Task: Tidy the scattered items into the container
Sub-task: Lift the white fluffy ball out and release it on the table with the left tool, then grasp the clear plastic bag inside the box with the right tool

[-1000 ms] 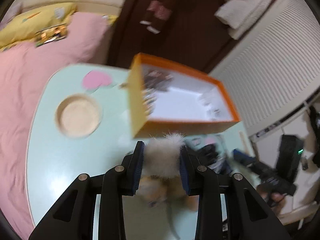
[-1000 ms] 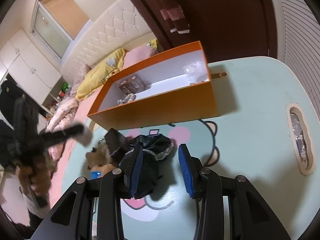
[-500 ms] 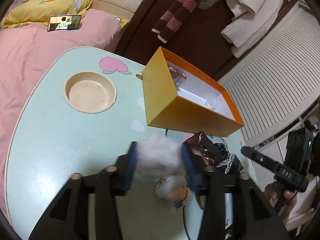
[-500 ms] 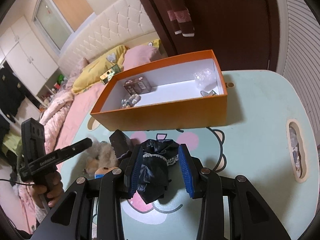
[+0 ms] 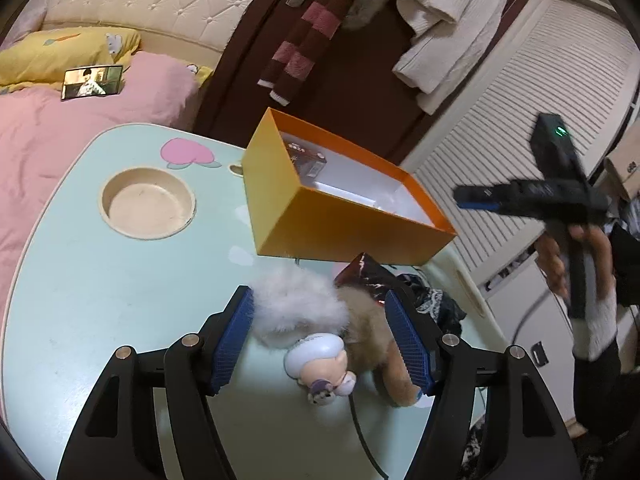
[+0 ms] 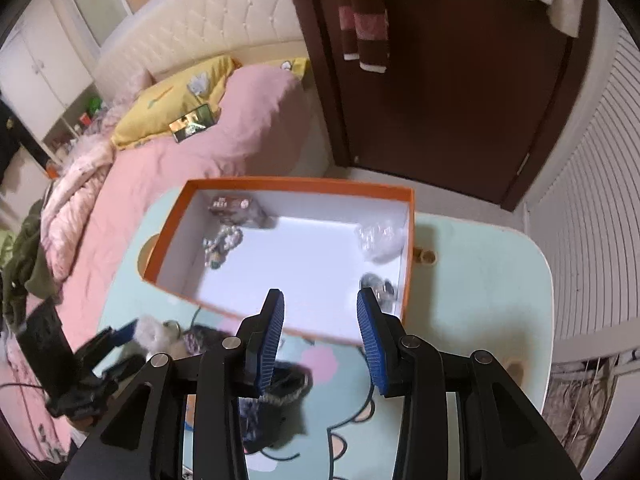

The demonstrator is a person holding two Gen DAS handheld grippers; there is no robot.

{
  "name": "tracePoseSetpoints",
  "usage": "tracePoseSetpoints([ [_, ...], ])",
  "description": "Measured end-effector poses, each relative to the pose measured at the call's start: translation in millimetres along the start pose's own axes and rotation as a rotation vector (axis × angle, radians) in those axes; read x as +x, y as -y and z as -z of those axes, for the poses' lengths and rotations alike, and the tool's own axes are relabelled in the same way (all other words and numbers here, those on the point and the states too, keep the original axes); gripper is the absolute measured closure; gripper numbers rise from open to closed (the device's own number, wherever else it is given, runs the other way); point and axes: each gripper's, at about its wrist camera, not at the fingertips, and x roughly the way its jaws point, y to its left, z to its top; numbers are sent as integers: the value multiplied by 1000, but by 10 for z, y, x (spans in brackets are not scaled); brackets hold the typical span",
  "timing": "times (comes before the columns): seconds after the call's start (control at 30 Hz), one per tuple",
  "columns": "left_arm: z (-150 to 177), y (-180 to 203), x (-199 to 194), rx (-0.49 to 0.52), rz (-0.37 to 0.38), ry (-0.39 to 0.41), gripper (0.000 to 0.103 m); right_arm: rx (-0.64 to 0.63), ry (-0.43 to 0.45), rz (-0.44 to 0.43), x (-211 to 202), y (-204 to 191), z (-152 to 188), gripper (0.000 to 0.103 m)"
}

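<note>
The left gripper [image 5: 320,336] is spread around the plush toy [image 5: 320,328], ungripped; the right gripper [image 6: 320,334] is released, empty. Fluffy fur may slip when clenched, missing the orange box [image 5: 340,228].

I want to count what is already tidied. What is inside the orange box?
Inside the orange box: a small dark packet, a bead string, clear crumpled plastic and a small metallic item, partly covered by the right hand-held gripper.

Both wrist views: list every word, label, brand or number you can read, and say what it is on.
No text can be read in either view.
Dark packet in the orange box: printed marks, too blurred to read.
Red-black packet on the table: pattern only.
Phone on the bed: a picture, no legible words.
</note>
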Motion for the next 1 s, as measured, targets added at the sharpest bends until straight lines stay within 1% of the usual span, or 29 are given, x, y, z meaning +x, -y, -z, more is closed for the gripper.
tracePoseSetpoints([
  [0.1,2,-24,14,-14,10,-10,35,35,-28,-4,88,94,-132,65],
  [0.23,8,-20,-11,-12,16,6,34,65,-72,6,233,159,-244,65],
  [0.3,15,-11,-26,-9,6,19,26,52,-86,37,298,167,-289,65],
  [0.43,31,12,-36,6,-35,40,25,15,-110,108,382,178,-410,64],
  [0.5,33,10,-34,4,-38,41,25,-12,-136,127,425,158,-469,60],
  [0.6,28,-16,-47,-9,-30,43,25,-56,-182,158,517,92,-533,59],
  [0.8,27,-46,-50,-29,-20,37,25,-184,-254,284,833,-115,-581,59],
  [0.93,36,-43,-52,-28,-21,39,25,-216,-304,389,1087,-114,-586,60],
  [0.97,38,-42,-54,-28,-20,39,25,-222,-311,417,1145,-100,-585,61],
  [1.0,38,-40,-53,-28,-20,39,25,-226,-319,430,1190,-90,-579,61],
])
